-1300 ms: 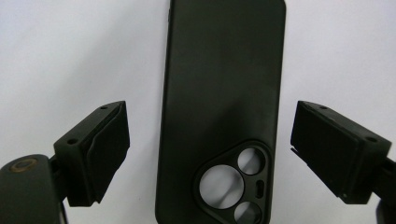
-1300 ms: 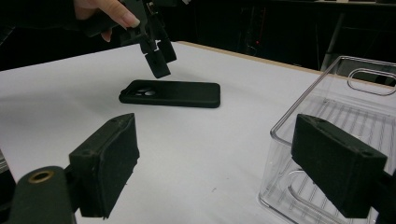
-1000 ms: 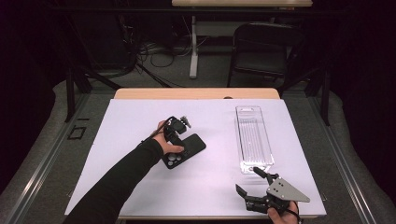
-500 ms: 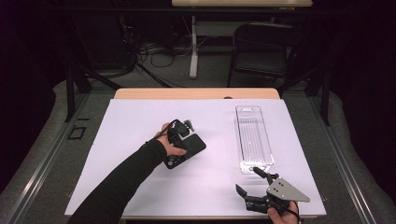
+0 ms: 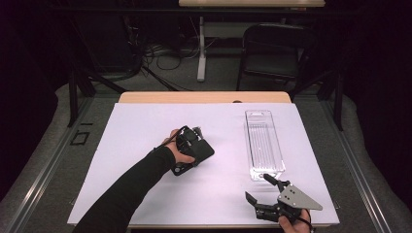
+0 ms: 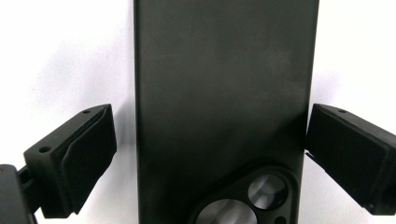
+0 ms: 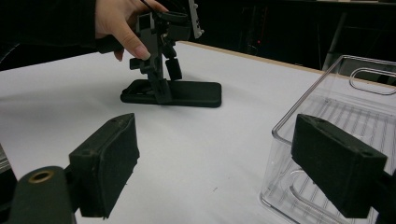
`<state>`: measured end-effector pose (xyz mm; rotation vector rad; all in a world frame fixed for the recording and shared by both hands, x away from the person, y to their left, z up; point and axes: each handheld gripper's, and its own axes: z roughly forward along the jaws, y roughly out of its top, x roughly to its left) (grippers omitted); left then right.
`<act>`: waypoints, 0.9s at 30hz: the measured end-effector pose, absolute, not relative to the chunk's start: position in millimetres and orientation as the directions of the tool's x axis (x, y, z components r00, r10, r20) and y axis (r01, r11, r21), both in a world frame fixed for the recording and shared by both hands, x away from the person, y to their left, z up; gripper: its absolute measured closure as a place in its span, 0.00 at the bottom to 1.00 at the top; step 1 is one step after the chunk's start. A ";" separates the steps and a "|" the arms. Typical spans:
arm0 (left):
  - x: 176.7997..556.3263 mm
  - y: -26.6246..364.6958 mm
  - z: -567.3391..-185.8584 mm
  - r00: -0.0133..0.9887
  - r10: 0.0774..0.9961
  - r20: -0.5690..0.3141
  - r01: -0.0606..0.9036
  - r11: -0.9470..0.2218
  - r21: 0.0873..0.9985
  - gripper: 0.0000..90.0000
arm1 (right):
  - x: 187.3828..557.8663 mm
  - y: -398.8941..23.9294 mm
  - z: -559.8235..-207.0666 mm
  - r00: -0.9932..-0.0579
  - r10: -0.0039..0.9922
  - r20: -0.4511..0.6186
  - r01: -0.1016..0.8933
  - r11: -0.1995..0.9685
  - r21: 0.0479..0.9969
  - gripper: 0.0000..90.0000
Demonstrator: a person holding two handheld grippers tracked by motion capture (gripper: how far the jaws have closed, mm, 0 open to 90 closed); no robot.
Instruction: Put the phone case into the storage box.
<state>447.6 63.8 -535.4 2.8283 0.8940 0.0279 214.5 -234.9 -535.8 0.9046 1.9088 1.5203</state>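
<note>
One matte black phone case [image 6: 219,107] lies flat on the white sheet [image 5: 145,136] that covers the desk, near the middle of it, its smooth back up and its rounded camera cut-out with two round lens openings nearest the left tool's camera. The left tool [image 5: 190,145] hangs right over the case, held from above by the person's left hand [image 7: 122,22]; its two blocky black jaws, each faced with a dull rubbery pad, stand wide apart on either long side of the case, with a gap to the left edge and the right jaw just beside its edge, gripping nothing. The right tool [image 5: 265,190] rests low at the near right edge of the desk under its grey three-cornered plate, its two padded jaws also spread wide and empty. Just beyond it stands one long, clear, hard plastic tray [image 5: 264,145], rectangular with rounded corners, a ribbed floor and a slot handle at its far end, well apart from the case.
</note>
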 end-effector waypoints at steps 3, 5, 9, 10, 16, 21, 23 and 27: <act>447.4 62.9 -536.9 0.819 0.573 -0.029 0.569 -0.805 0.167 0.03 | 214.7 -235.0 -535.8 -0.635 0.773 0.002 0.175 0.141 0.974 0.16; 447.2 62.4 -537.5 0.820 0.572 -0.025 0.568 -0.807 0.164 0.03 | 214.6 -235.0 -535.8 -0.635 0.772 0.002 0.175 0.141 0.974 0.16; 447.3 61.6 -538.4 0.825 0.565 -0.019 0.561 -0.813 0.158 0.03 | 214.6 -235.0 -535.9 -0.636 0.772 0.002 0.174 0.142 0.974 0.16; 447.1 61.4 -538.4 0.825 0.564 -0.016 0.559 -0.813 0.160 0.03 | 214.6 -235.0 -535.8 -0.636 0.772 0.001 0.174 0.142 0.974 0.16; 447.2 60.7 -538.2 0.823 0.568 -0.020 0.564 -0.812 0.151 0.03 | 214.7 -234.8 -535.9 -0.637 0.771 0.000 0.174 0.143 0.974 0.16; 447.9 60.0 -538.5 0.819 0.573 -0.023 0.570 -0.808 0.147 0.04 | 214.9 -234.7 -536.0 -0.638 0.770 0.002 0.175 0.143 0.974 0.16; 448.9 59.7 -538.3 0.821 0.570 -0.028 0.568 -0.812 0.137 0.04 | 214.9 -234.8 -536.0 -0.639 0.769 -0.001 0.174 0.145 0.974 0.16; 450.7 58.7 -538.1 0.831 0.556 -0.028 0.555 -0.823 0.124 0.04 | 214.9 -234.6 -536.0 -0.640 0.768 0.001 0.174 0.144 0.974 0.16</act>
